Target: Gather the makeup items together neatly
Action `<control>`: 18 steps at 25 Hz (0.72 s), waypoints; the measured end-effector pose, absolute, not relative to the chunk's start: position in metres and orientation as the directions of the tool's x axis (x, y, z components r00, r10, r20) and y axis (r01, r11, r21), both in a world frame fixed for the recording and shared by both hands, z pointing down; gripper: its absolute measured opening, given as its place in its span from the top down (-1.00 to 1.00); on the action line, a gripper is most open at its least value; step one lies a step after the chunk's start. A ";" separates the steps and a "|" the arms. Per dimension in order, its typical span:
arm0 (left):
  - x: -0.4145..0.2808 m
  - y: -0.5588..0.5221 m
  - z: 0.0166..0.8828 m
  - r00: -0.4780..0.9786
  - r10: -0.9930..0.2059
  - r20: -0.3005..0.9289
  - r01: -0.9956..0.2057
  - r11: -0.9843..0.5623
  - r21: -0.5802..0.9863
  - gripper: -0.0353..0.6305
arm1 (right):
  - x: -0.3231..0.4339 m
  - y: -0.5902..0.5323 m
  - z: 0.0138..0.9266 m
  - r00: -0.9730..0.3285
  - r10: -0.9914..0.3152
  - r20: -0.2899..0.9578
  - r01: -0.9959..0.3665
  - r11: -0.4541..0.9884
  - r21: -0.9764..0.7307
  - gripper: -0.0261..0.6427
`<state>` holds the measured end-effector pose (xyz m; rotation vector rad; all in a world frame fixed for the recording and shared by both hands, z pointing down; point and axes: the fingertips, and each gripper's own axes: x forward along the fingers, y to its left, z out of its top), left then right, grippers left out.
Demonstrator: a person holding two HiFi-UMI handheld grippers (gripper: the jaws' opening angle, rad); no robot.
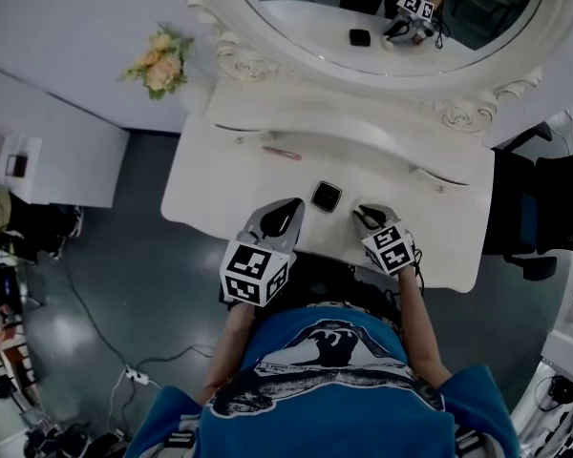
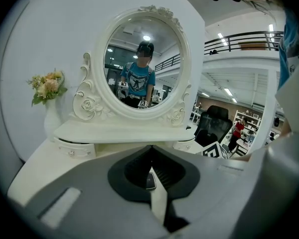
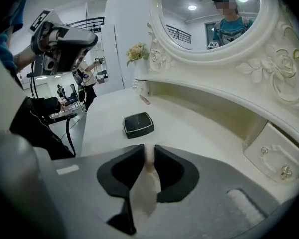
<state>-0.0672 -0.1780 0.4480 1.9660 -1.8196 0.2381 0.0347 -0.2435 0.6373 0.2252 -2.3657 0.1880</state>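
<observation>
The black compact lies on the worktop between both grippers and just ahead of them, slightly left of the right gripper, whose empty jaws stand a narrow slit apart, while the left gripper is closed and empty.

Room's pretty plain: dull grey floor with cables trailing over to a power strip, and a white wall behind a white vanity. The worktop has a raised shelf at the back, little knobbed drawers and a big oval mirror in a carved rose frame. Flowers in a white vase sit off to its left. There's a black office chair on the right, strip lights on the ceiling, and a railed balcony higher up.
</observation>
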 end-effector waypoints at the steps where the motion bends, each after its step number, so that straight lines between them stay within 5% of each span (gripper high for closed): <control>1: -0.068 -0.178 0.448 0.118 -0.901 0.418 -0.978 -0.032 0.206 0.85 | 0.035 -0.243 0.637 -0.708 -0.112 0.697 -0.223 0.972 -0.070 0.70; 11: -0.084 -0.168 0.450 0.124 -0.899 0.421 -0.976 -0.034 0.214 0.85 | 0.032 -0.245 0.614 -0.717 -0.108 0.689 -0.278 0.950 -0.140 0.44; 18: -0.108 -0.156 0.453 0.105 -0.903 0.417 -0.974 -0.009 0.226 0.85 | -0.008 -0.243 0.590 -0.736 -0.098 0.670 -0.208 0.974 -0.086 0.42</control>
